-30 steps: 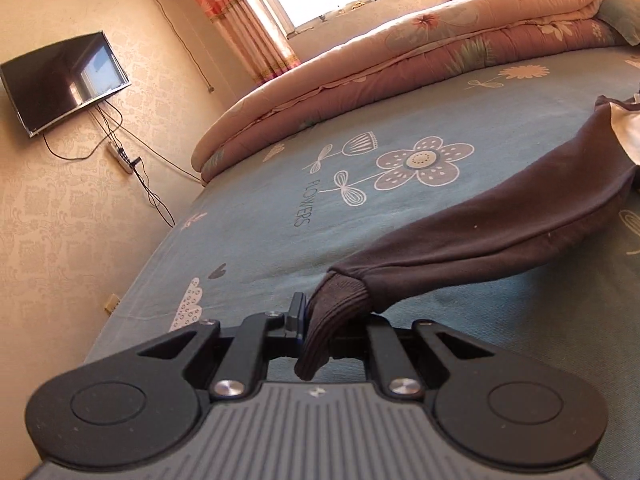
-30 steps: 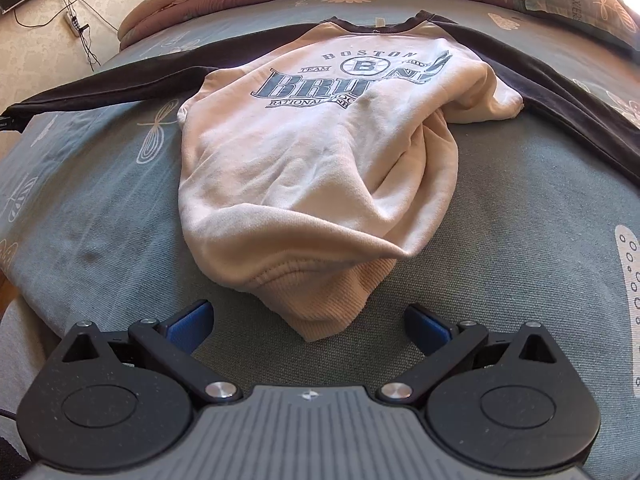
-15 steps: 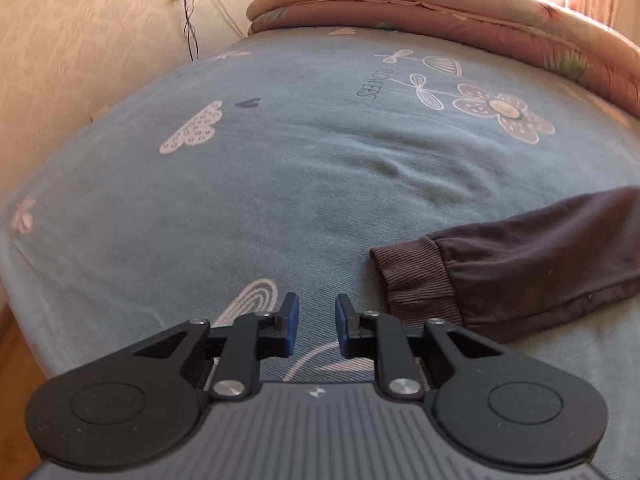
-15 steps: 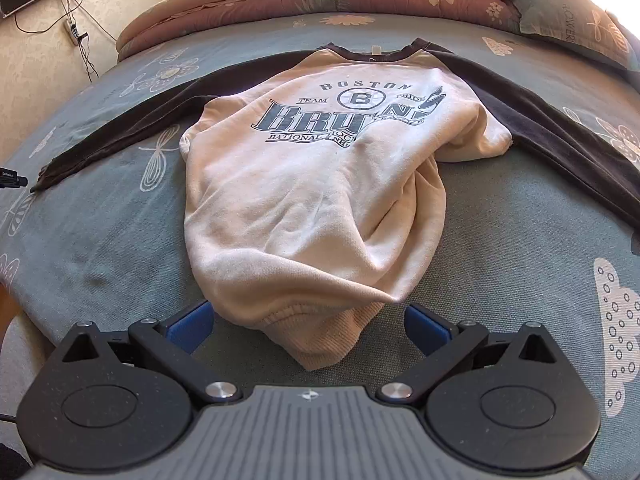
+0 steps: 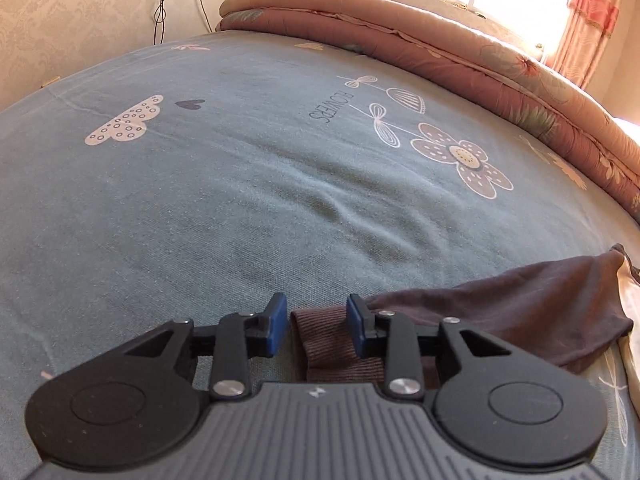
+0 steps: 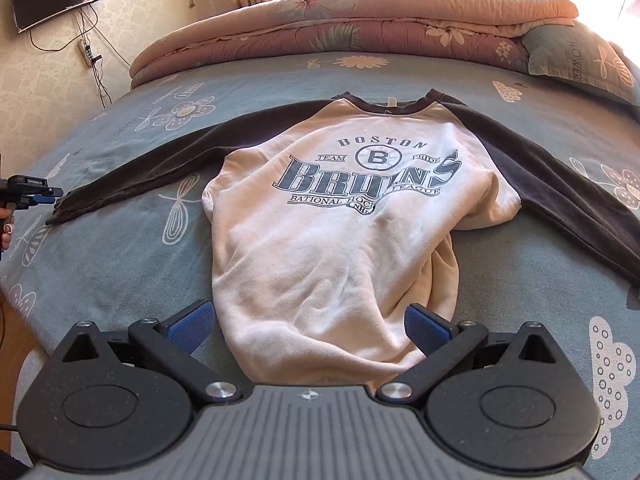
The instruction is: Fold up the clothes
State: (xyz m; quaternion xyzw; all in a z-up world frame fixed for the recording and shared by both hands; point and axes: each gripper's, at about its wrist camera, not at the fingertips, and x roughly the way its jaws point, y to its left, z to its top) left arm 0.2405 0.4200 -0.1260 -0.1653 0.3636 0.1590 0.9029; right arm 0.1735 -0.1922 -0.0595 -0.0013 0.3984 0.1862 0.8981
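A wide bed (image 6: pixel 120 280), covered by a blue-grey flowered sheet, fills both views, and a rolled pink quilt (image 6: pixel 360 32) is seen along its far edge. A cream sweatshirt (image 6: pixel 340 248) with dark sleeves is laid face up in the middle of the bed, its print readable from the right wrist view. The left sleeve (image 6: pixel 160 168) is stretched out flat across the sheet, while the right sleeve (image 6: pixel 580 200) runs off toward the other side. The body is bunched and creased toward the hem, which lies nearest the right wrist camera.

The step in hand is judged to be the laying-out of the garment before any fold is made. It would be done well if the left cuff (image 5: pixel 332 340) were left flat and untwisted, and if the rumpled hem were pulled straight and smoothed so that later folds fall evenly.

The left tongs (image 5: pixel 318 330) are seen partly open; their jaws have just been opening, and the ribbed cuff lies between them, though no pad is seen pressing on it, so the sleeve is taken as released. The right tongs (image 6: pixel 310 326) are held wide open above the hem; the cream cloth is framed between the blue pads, and nothing is gripped by them.
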